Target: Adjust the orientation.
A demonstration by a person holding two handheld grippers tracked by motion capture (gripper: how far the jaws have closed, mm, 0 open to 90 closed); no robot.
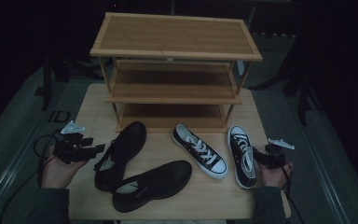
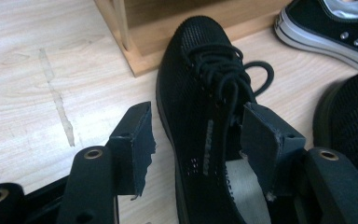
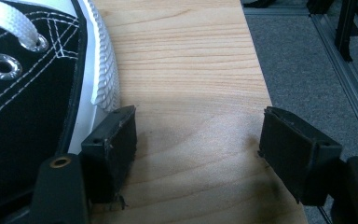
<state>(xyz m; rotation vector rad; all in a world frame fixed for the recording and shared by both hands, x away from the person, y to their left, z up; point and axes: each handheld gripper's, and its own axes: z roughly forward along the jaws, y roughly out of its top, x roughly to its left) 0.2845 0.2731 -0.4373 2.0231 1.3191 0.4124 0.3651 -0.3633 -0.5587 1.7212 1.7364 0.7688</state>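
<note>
From the high view, four shoes lie on the bench [image 1: 177,198] in front of the three-tier shoe rack [image 1: 175,65]: two black mesh shoes toward the left edge, two black-and-white sneakers toward the right edge. The left claw [image 1: 98,149] sits at the heel of the rear mesh shoe [image 1: 121,154], and the right claw [image 1: 257,156] sits by the sneaker [image 1: 242,156] nearest the right edge. Over to the left gripper view: the left claw [image 2: 198,137] is wide open, nothing gripped, one jaw on bare bench outside the mesh shoe [image 2: 200,116], the other over its opening by the laces. Good line-up, I'd say; closing on the side wall near the collar, clear of the laces, looks the clean pick. In the right gripper view, the right claw [image 3: 198,149] is spread wide and empty over bare bench, the sneaker [image 3: 32,93] touching or just beside one jaw; it needs to shift across before closing.
</note>
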